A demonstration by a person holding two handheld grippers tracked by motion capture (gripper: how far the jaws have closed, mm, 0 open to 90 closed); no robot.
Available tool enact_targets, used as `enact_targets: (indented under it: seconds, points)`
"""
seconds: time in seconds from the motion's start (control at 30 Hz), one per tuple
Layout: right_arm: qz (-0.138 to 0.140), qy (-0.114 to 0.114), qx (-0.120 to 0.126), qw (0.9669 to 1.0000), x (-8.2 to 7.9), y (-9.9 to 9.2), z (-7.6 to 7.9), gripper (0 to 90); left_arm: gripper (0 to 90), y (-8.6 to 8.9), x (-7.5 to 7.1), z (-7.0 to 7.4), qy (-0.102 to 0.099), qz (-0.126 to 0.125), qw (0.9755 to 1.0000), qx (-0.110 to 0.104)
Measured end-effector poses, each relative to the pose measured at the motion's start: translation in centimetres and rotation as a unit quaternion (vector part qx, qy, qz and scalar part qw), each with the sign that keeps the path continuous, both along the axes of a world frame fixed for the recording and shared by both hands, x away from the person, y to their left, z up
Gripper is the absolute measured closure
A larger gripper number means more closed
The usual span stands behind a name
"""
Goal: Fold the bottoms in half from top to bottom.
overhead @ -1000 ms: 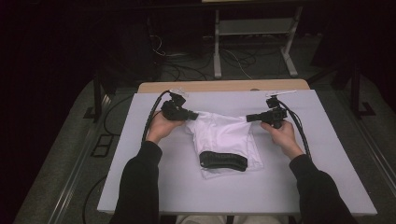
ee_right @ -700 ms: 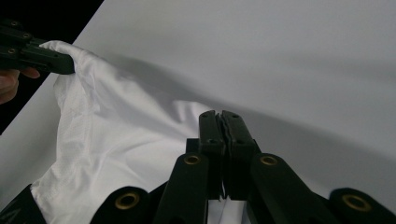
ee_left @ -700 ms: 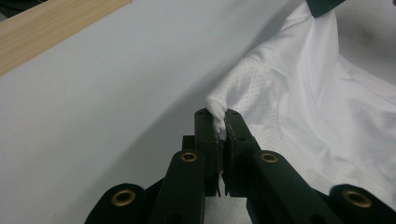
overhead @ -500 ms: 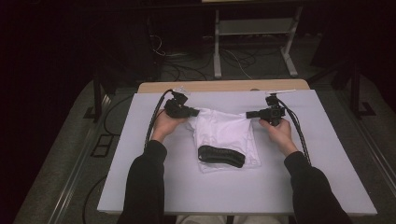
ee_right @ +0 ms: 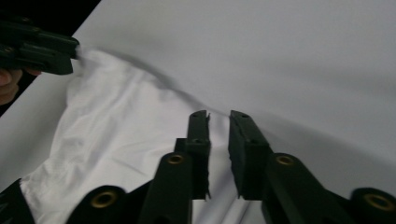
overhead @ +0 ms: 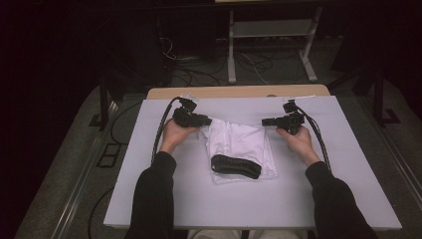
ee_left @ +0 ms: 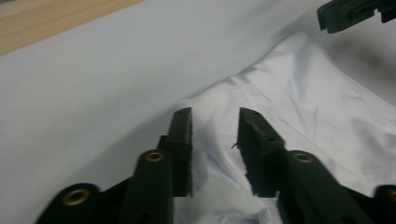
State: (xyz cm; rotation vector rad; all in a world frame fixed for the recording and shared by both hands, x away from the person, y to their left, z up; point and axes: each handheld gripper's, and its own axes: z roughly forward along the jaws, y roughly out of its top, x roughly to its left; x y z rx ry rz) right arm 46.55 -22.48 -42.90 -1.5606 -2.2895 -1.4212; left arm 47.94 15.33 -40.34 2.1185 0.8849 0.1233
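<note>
A folded white garment (overhead: 239, 144) lies in the middle of the white table (overhead: 199, 204), with a black band (overhead: 235, 166) across its near part. My left gripper (overhead: 206, 121) sits at the garment's far left corner. Its jaws have just been opening, and in the left gripper view (ee_left: 215, 126) they stand apart with white cloth (ee_left: 322, 107) slack between and beyond them. My right gripper (overhead: 263, 122) is at the far right corner. Its jaws have just been opening too and stand a little apart (ee_right: 218, 121) over the cloth's edge (ee_right: 121, 130).
A wooden strip (overhead: 234, 92) runs along the table's far edge. Beyond it are a dark floor with cables (overhead: 249, 59) and a metal stand (overhead: 268, 30). The person's black sleeves (overhead: 154, 199) come in from the near edge. Bare table lies on both sides of the garment.
Both grippers' jaws have parted. The garment's far edge, stretched between them before, has gone slack and drawn narrower on the table. The hands have hardly moved.
</note>
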Motion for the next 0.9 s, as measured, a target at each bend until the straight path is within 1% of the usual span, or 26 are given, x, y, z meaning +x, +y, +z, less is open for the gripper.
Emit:
enact_targets:
  seconds: [0.03, 0.07, 0.1, 0.17, 0.2, 0.23, 0.33, 0.37, 0.4, 0.43, 0.53, 0.57, 0.6, 0.63, 0.7, 0.8, 0.9]
  points:
    - [0.004, -0.005, 0.004, 1.0000, -0.1, -0.1, 0.1, 67.4, 57.7, 0.1, -0.1, 0.0, -0.005, 0.004, 1.0000, -0.001]
    - [0.006, -0.008, 0.005, 0.9999, -0.1, -0.1, 0.2, 65.8, 54.1, 0.2, -0.3, 0.1, -0.014, 0.014, 0.9998, -0.005]
    - [0.009, -0.011, 0.005, 0.9999, -0.1, -0.2, 0.3, 63.0, 50.2, 0.4, -0.5, 0.2, -0.017, 0.018, 0.9996, -0.010]
    - [0.016, -0.015, 0.001, 0.9998, -0.2, -0.2, 0.4, 58.5, 44.1, 0.6, -0.5, 0.2, -0.016, 0.022, 0.9994, -0.023]
    - [0.019, -0.020, -0.001, 0.9996, -0.2, -0.2, 0.5, 55.2, 40.8, 0.7, -0.6, 0.3, -0.015, 0.025, 0.9992, -0.026]
    - [0.022, -0.024, -0.006, 0.9994, -0.3, -0.1, 0.5, 52.5, 38.0, 0.9, -0.6, 0.3, -0.013, 0.025, 0.9990, -0.034]
    - [0.025, -0.032, -0.013, 0.9991, -0.4, 0.0, 0.7, 41.0, 28.5, 1.2, -0.8, 0.4, -0.010, 0.028, 0.9983, -0.049]
    - [0.027, -0.034, -0.015, 0.9990, -0.4, 0.0, 0.8, 36.8, 25.2, 1.3, -0.8, 0.5, -0.008, 0.026, 0.9981, -0.055]
    - [0.028, -0.036, -0.018, 0.9988, -0.5, 0.1, 0.9, 30.5, 21.3, 1.3, -0.9, 0.6, -0.008, 0.027, 0.9980, -0.057]
    - [0.028, -0.037, -0.021, 0.9987, -0.5, 0.1, 0.9, 25.6, 18.9, 1.4, -1.0, 0.7, -0.011, 0.027, 0.9977, -0.061]
    - [0.030, -0.041, -0.028, 0.9983, -0.8, 0.0, 1.3, 11.1, 9.6, 1.6, -1.6, 1.2, -0.016, 0.029, 0.9962, -0.081]
    - [0.031, -0.041, -0.029, 0.9982, -0.9, 0.0, 1.5, 7.2, 4.9, 1.7, -1.8, 1.4, -0.016, 0.029, 0.9959, -0.084]
    - [0.030, -0.044, -0.035, 0.9979, -1.0, -0.1, 1.7, 1.0, 0.0, 1.7, -2.0, 1.5, -0.018, 0.029, 0.9955, -0.088]
    - [0.029, -0.048, -0.041, 0.9976, -1.1, -0.2, 1.9, 0.0, 0.0, 1.9, -2.3, 1.6, -0.024, 0.030, 0.9951, -0.091]
    - [0.026, -0.052, -0.043, 0.9974, -1.5, -0.4, 2.3, 0.0, 0.0, 2.1, -2.9, 1.9, -0.032, 0.030, 0.9946, -0.094]
    - [0.028, -0.058, -0.054, 0.9965, -2.3, -0.7, 2.8, 0.0, 0.0, 2.4, -3.6, 2.1, -0.039, 0.033, 0.9942, -0.094]
    - [0.030, -0.066, -0.052, 0.9960, -3.0, -1.1, 3.2, 0.0, 0.0, 2.9, -4.4, 2.1, -0.047, 0.036, 0.9942, -0.090]
